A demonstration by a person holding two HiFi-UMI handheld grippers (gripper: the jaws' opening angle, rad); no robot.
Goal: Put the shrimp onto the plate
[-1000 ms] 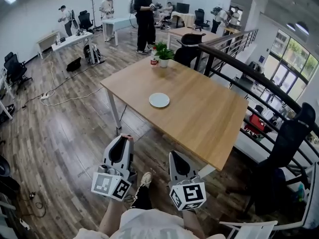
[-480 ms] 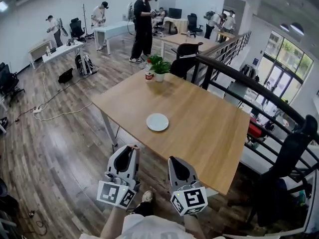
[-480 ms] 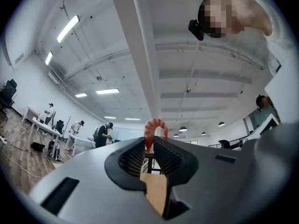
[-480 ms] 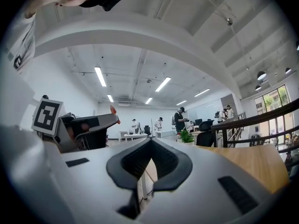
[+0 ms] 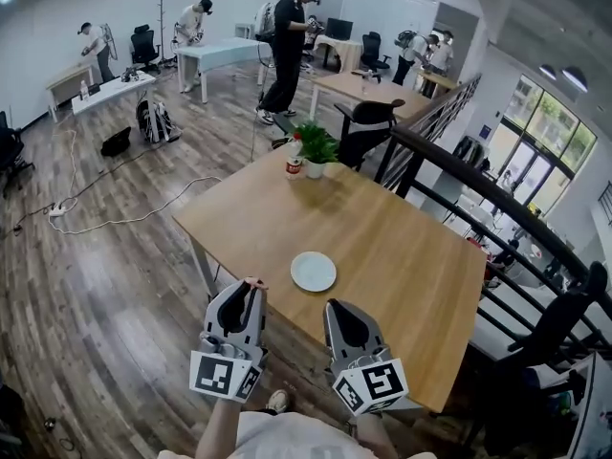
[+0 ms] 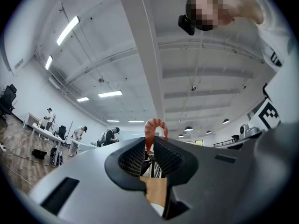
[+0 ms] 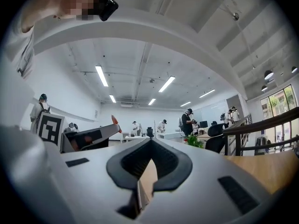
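My left gripper (image 5: 251, 290) is shut on an orange shrimp (image 6: 154, 127), whose curled body sticks up between the jaw tips (image 5: 253, 282). It hovers just short of the wooden table's near edge (image 5: 382, 361). The white plate (image 5: 313, 271) lies on the table right beyond both grippers, nothing on it. My right gripper (image 5: 337, 309) is beside the left one, jaws closed together with nothing between them (image 7: 148, 141). From the right gripper view the shrimp's tip (image 7: 115, 121) shows at the left gripper's nose.
A potted plant (image 5: 315, 149) and a red can (image 5: 295, 166) stand at the table's far corner. A black railing (image 5: 478, 199) runs along the right, with a black chair (image 5: 368, 127) behind the table. Several people stand at desks far back. Cables lie on the wood floor at left.
The view has closed in on the table: the plate now lies just ahead of both grippers. The grippers keep the same pose, the left still holding the shrimp.
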